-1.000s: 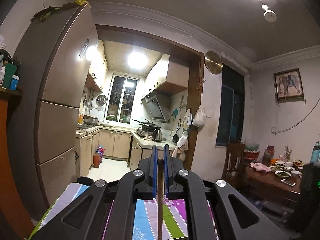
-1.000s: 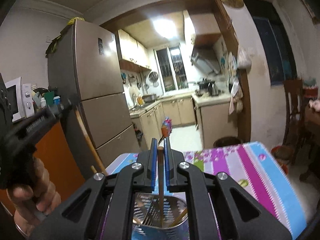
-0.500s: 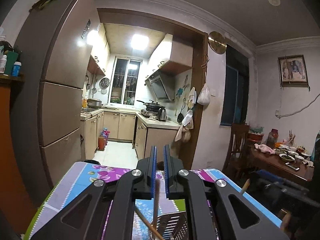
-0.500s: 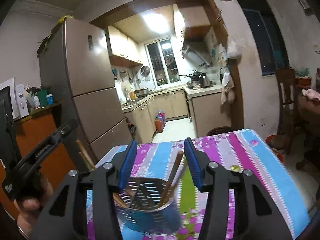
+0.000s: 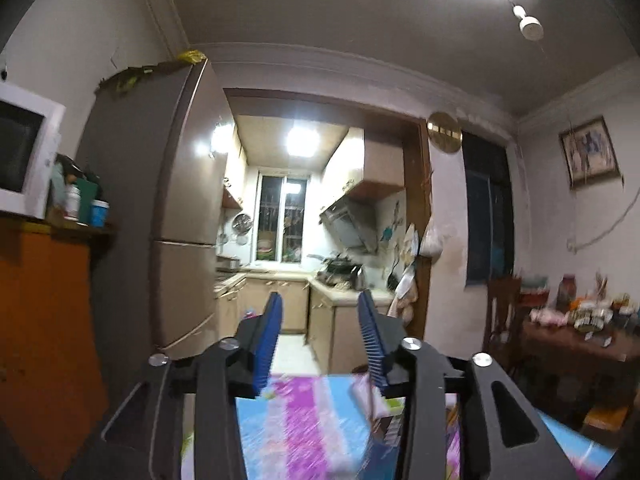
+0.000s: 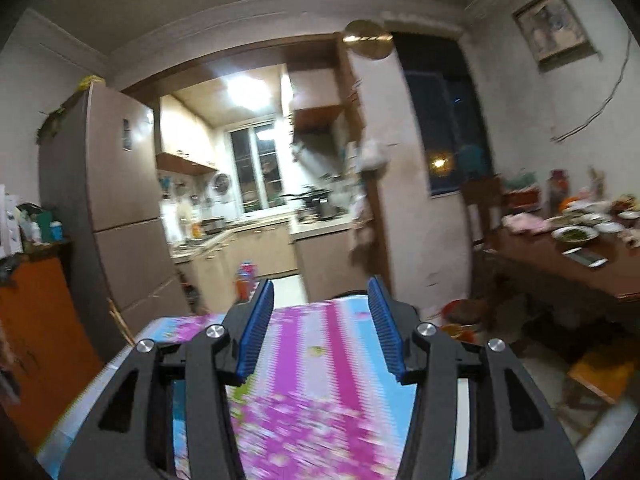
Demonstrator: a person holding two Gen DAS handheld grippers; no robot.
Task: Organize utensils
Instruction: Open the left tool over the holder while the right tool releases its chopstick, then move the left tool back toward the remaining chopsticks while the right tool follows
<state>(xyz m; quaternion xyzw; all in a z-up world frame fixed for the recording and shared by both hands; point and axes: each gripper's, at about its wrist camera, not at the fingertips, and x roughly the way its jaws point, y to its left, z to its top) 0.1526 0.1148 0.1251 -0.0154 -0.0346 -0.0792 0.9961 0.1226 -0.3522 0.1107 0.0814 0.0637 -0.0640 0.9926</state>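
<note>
Both grippers are spread and empty. The left gripper (image 5: pixel 320 320) has just been opening: a second ago its blue ribbed pads were pressed together on a thin wooden chopstick, and nothing lies between them now. The right gripper (image 6: pixel 320 308) has also just been opening, off a second wooden stick that it held over a perforated metal utensil holder; its jaws now stand apart with only the striped pink, blue and white floral tablecloth (image 6: pixel 320 340) visible between them.

The utensil holder, in both views half a second ago, is out of the right wrist view. In the left wrist view only a blurred pale and dark shape shows at the near right (image 5: pixel 380 412), behind the right finger; whether this is the holder cannot be told. Both views are motion-blurred and now show more of the far kitchen doorway (image 5: pixel 312 240).

Judgement: both sticks are probably released into the holder, and this placement step appears complete. Further utensils are not visible.
</note>
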